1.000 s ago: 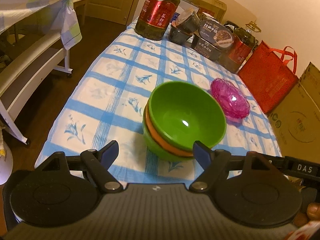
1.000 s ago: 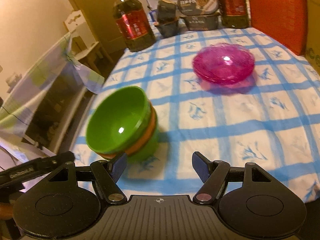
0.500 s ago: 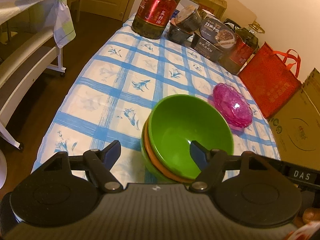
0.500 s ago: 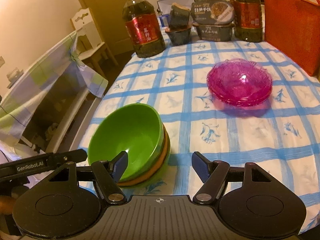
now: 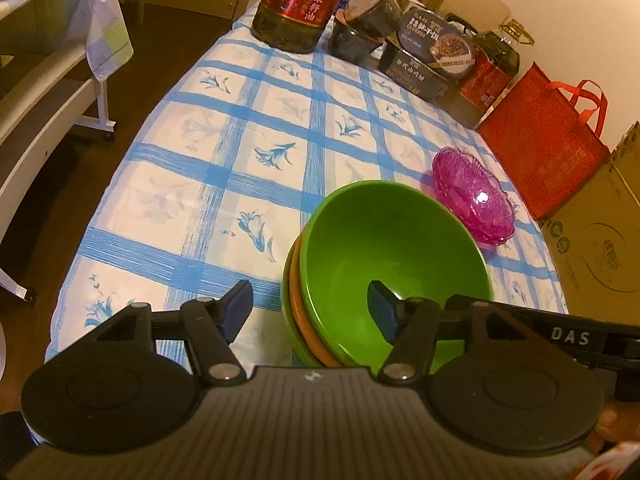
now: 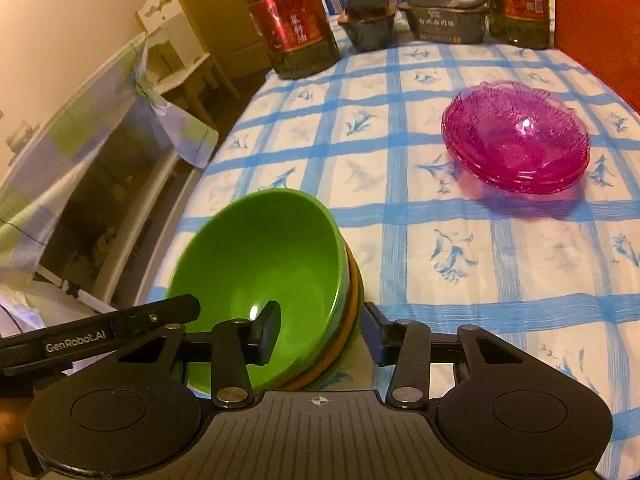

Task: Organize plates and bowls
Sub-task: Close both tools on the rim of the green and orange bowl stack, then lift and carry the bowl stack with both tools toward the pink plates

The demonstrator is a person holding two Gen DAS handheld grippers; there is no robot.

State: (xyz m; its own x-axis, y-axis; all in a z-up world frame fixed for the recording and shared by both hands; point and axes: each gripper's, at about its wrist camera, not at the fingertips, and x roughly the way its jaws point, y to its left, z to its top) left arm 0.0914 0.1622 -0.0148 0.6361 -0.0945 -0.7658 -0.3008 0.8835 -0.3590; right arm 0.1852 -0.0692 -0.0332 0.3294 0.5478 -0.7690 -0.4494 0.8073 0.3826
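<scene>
Left hand-held gripper (image 5: pixel 310 304): released, straddling bowls' (image 5: pixel 384 264) rim.
Right hand-held gripper (image 6: pixel 320 330): released, straddling opposite rim.
Plates (image 6: pixel 516 142): stacked, apart.

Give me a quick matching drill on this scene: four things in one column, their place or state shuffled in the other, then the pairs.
Things:
1. green bowl
2. orange bowl
3. pink glass bowls
4. red bag

Places or states:
A. stacked on their own, apart from the plastic bowls
B. standing at the table's far right edge
C. top of the stack, rim between the prongs of both the left claw and the right claw
D. sandwiched in the stack, only its rim showing

Pairs: 1-C, 2-D, 3-A, 4-B
</scene>
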